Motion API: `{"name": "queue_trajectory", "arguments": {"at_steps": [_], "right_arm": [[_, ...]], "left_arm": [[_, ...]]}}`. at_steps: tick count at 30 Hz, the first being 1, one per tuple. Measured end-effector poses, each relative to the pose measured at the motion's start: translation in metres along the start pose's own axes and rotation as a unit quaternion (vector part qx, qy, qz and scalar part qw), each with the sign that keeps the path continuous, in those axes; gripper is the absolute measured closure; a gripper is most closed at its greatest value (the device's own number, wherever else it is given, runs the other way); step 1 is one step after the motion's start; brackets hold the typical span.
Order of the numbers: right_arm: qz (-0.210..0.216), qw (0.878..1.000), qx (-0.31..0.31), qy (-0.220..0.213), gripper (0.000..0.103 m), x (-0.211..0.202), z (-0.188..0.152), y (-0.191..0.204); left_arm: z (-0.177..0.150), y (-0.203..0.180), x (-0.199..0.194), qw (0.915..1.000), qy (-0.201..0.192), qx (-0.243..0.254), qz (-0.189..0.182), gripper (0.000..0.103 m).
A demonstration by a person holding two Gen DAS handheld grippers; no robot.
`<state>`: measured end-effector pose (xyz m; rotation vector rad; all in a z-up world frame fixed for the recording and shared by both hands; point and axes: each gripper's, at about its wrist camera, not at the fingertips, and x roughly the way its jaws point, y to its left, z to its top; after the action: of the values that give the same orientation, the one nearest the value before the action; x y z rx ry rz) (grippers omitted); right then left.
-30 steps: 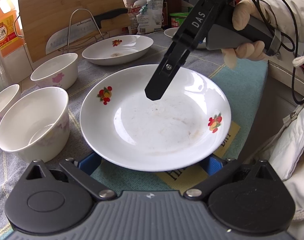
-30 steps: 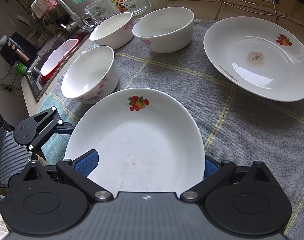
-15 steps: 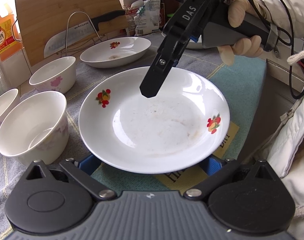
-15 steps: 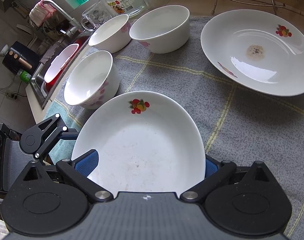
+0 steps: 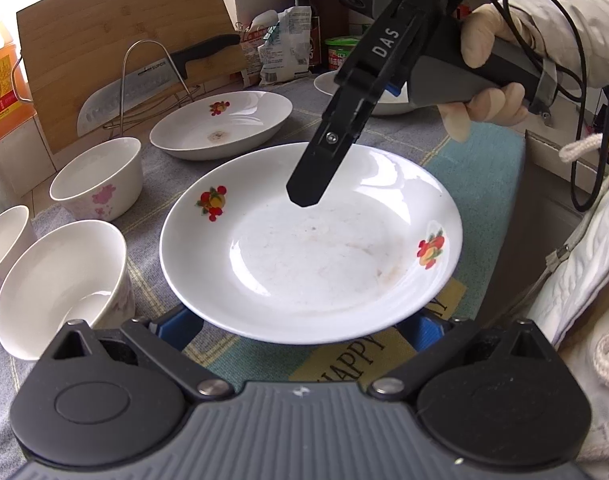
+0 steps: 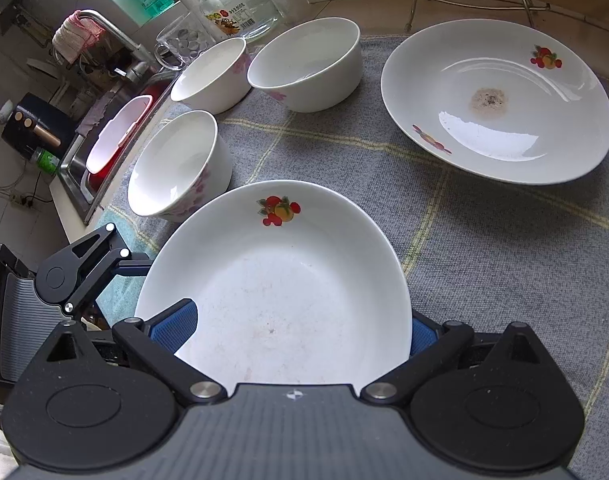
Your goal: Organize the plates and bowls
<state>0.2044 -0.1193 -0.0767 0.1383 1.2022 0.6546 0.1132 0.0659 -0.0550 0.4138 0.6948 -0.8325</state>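
The round, glossy white ceramic plate [image 5: 310, 256] with fruit motifs sits over the grey woven cloth [image 6: 484, 248]. Left gripper [image 5: 304, 326] and right gripper [image 6: 302, 330] each spread wide beneath its rim; contact seemingly unclear. Three smooth white bowls [image 6: 176, 164] stand nearby.

From the left wrist view, the near plate [image 5: 310, 252] sits dead centre on the mat [image 5: 480, 168]. A second plate [image 5: 222, 124] lies behind it at eleven o'clock, three bowls [image 5: 60, 284] cluster at nine, and the cutting board [image 5: 116, 56] stands behind at eleven.
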Motion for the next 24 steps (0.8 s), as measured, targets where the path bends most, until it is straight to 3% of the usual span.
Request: {"name": "queue_trajectory", "arguments": {"at_steps": [24], "right_arm": [[-0.025,0.997,0.03,-0.072,0.0,-0.087,-0.017,-0.063]], "left_arm": [[0.078,-0.031,0.05,0.9984,-0.015,0.039,-0.038,0.002]]}}
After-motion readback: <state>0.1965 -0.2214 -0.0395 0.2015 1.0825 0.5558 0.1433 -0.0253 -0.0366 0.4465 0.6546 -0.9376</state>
